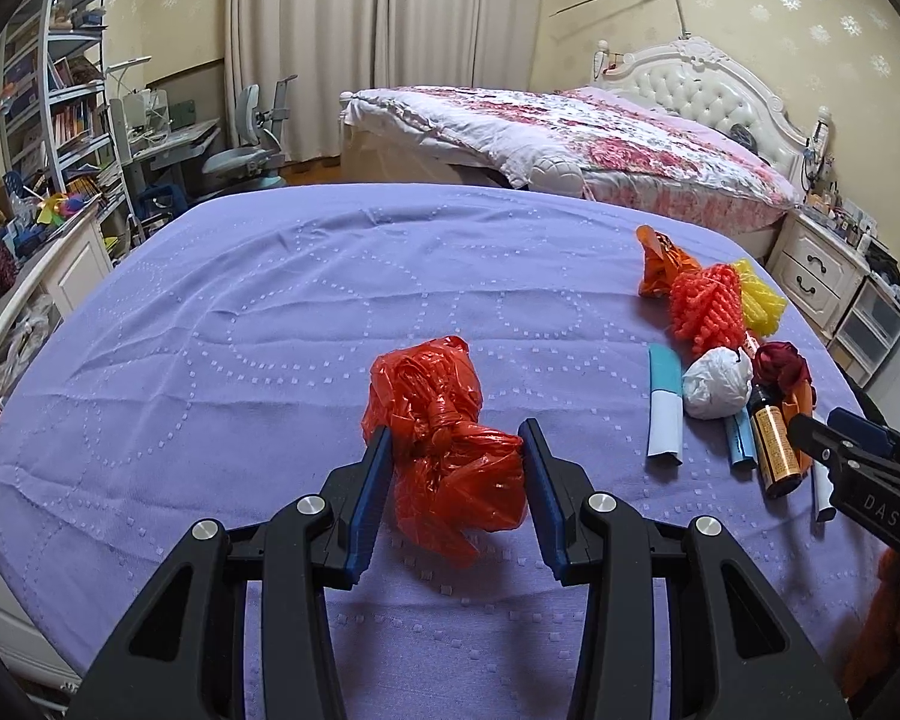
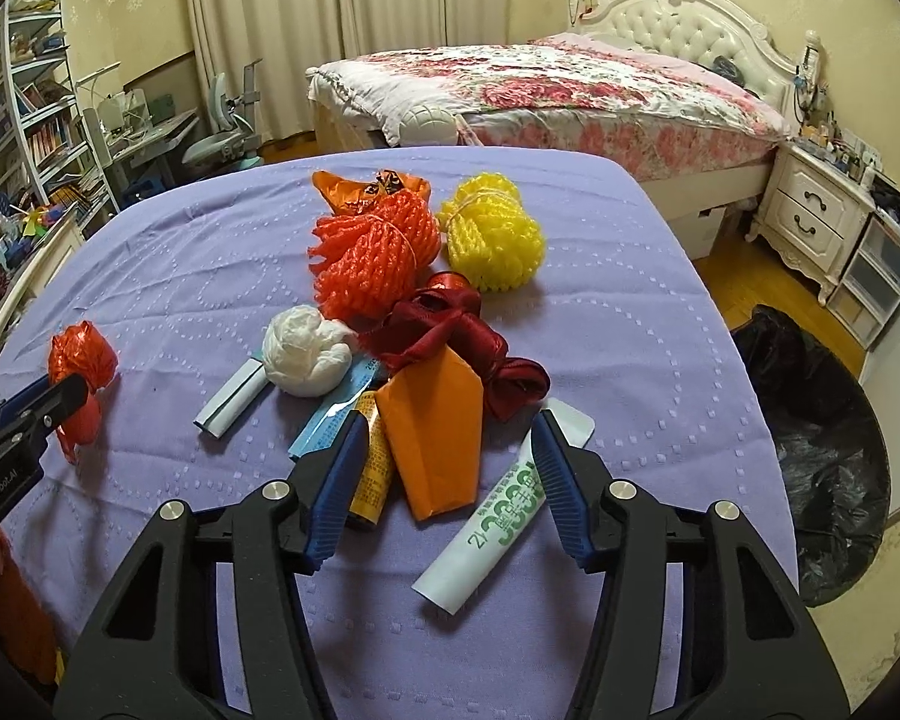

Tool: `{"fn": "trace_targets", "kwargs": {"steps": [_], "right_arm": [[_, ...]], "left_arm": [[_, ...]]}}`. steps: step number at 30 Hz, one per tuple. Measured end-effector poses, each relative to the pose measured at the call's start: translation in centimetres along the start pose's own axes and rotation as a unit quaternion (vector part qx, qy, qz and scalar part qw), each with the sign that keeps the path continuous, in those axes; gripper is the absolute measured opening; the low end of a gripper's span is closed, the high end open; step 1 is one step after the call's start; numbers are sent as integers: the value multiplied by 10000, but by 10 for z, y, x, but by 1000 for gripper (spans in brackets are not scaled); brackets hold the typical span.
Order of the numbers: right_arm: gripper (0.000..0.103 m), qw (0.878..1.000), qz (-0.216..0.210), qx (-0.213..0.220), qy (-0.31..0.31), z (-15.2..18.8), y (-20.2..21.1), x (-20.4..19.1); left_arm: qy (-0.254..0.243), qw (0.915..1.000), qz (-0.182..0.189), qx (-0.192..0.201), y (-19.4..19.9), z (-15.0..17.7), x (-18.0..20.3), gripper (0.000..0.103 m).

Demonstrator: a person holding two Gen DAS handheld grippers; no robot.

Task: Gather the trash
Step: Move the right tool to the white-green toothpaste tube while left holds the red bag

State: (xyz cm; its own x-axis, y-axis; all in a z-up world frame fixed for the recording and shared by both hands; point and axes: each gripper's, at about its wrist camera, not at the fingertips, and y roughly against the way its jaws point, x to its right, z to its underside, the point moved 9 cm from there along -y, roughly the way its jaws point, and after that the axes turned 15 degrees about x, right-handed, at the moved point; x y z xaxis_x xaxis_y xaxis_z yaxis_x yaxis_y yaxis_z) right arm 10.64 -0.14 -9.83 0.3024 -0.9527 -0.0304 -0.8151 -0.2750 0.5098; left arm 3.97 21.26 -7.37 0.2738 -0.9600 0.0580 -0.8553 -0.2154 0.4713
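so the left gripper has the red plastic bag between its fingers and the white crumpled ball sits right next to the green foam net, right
Not quite: there is no green foam net. The white crumpled ball sits next to the orange foam net, with a yellow foam net further right, as the right wrist view shows. The rest holds: the left gripper has the red plastic bag between its fingers.

A lilac quilted cloth (image 1: 270, 312) is spread over the work surface. Behind it, a bed (image 1: 600, 144) covered with a floral quilt is seen against a white tufted headboard (image 1: 708, 90). A white nightstand (image 2: 810, 216) is placed beside the bed. Cream curtains (image 1: 378, 30), a bookshelf (image 1: 54, 90) and a desk chair (image 1: 252, 144) are shown at left.
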Motion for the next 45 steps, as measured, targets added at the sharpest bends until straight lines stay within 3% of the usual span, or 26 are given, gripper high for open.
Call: {"fn": "trace_targets", "kwargs": {"steps": [3,5,8,21,23,30,32,35,45], "right_arm": [[54,10000,-37,-37,-80,0,-3,1],[42,9997,-165,-52,-184,1,-4,0],[33,9989,-325,-94,-320,2,-4,-2],[32,9989,-384,13,-270,0,13,-6],[10,9988,-415,32,-266,-1,19,-6],[12,9987,-383,-6,-351,3,25,3],[24,9985,-391,-61,-380,8,24,5],[34,9987,-373,-83,-336,12,25,5],[42,9984,-402,-263,-299,19,12,-1]], "left_arm": [[7,10000,3,-1,1,0,-1,43],[17,10000,4,-2,0,0,-2,43],[29,10000,5,5,1,0,-5,43],[-13,9999,65,91,11,-6,1,43],[-36,9999,94,110,14,-7,5,43],[-150,9994,282,91,20,-3,26,43],[-175,9993,298,101,21,-2,30,43],[-209,9993,290,97,21,-1,31,43],[-133,9997,207,3,12,5,24,43]]}}
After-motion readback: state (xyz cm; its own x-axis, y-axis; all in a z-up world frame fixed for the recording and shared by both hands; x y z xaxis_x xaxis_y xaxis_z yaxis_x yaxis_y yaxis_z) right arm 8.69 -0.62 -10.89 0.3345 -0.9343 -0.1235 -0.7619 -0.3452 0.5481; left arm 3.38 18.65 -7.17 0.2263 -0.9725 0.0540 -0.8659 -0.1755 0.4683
